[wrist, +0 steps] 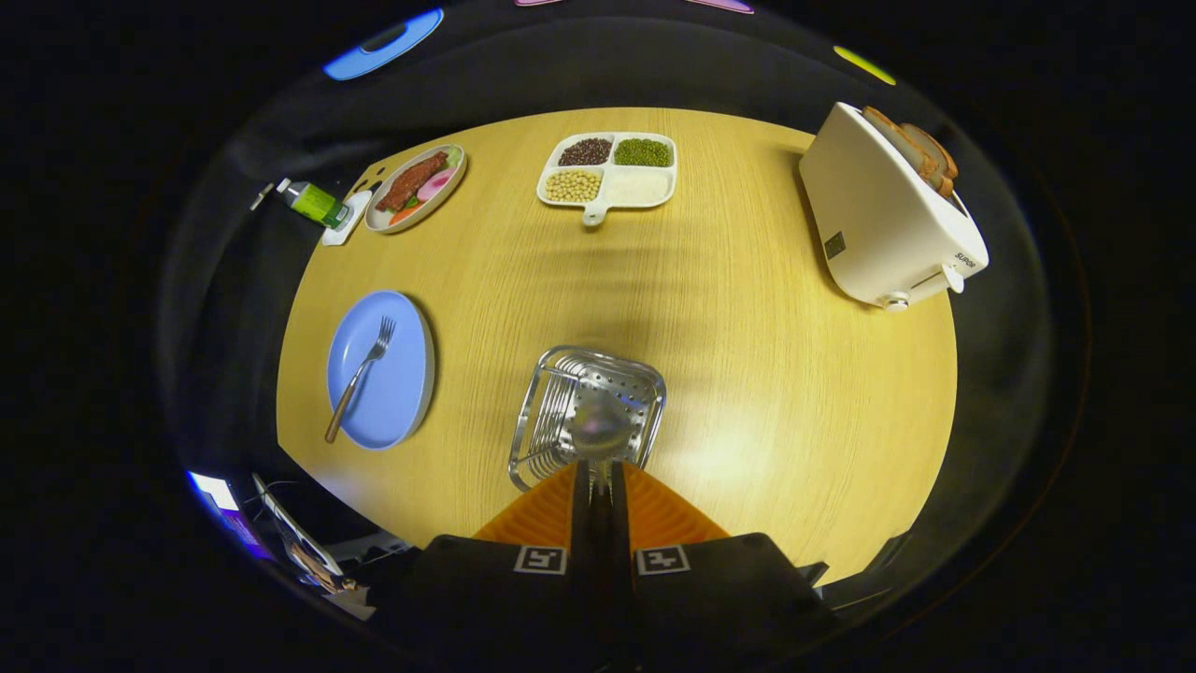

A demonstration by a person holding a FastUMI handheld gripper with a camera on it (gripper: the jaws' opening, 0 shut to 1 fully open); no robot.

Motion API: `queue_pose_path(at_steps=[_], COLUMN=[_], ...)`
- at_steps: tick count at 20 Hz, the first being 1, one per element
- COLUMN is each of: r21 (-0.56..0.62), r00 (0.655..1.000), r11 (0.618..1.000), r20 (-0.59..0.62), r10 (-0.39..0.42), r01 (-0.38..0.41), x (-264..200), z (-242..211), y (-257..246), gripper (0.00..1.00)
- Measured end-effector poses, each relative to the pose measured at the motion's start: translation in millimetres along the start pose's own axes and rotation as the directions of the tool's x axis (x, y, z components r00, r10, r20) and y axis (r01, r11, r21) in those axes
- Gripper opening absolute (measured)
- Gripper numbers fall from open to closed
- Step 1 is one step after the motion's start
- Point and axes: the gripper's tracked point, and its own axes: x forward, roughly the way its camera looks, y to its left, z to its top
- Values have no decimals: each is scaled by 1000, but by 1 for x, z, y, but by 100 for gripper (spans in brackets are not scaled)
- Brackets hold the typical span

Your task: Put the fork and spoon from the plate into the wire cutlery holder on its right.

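A: Where is the tool (pixel 598 475) now, and what does it hold?

B: It hangs above the wire cutlery holder (pixel 587 414). Its two fingers are pressed together on the thin handle of the spoon (pixel 598 428). The bowl of the spoon is forward of the fingertips, over the open top of the holder, maybe already a little inside. I cannot tell how deep.

A: And the fork?

B: The fork (pixel 359 376) lies on the blue plate (pixel 397 393), to the left of the holder, well apart from the tool. Its tines point away, its handle reaches over the near rim of the plate. So I judge the task is about half done.

A: What can go wrong from here?

B: If the fingers open while the spoon is off centre, the bowl can hit the rim wires and the spoon can tip out on the table (pixel 747 308). The holder looks light, so a push from the fingers could make it slide or fall over. Later, the fork lies flat on the plate, so a pinch on its thin handle may slip, or drag the plate.
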Motion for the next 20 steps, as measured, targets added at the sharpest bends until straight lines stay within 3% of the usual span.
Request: queue_pose_path(at_steps=[2,3,7,13,20], r21=[25,38,48,38,11], r00=[999,996,985,962,931], r11=[999,998,995,993,984], r20=[48,71,154,256,326], r10=[25,46,75,94,162], r01=[-26,-49,-84,-108,-176], x=[-7,-10,-29,-58,-66], z=[11,13,24,29,38], y=[3,7,16,57,151], gripper=[33,57,98,99,99])
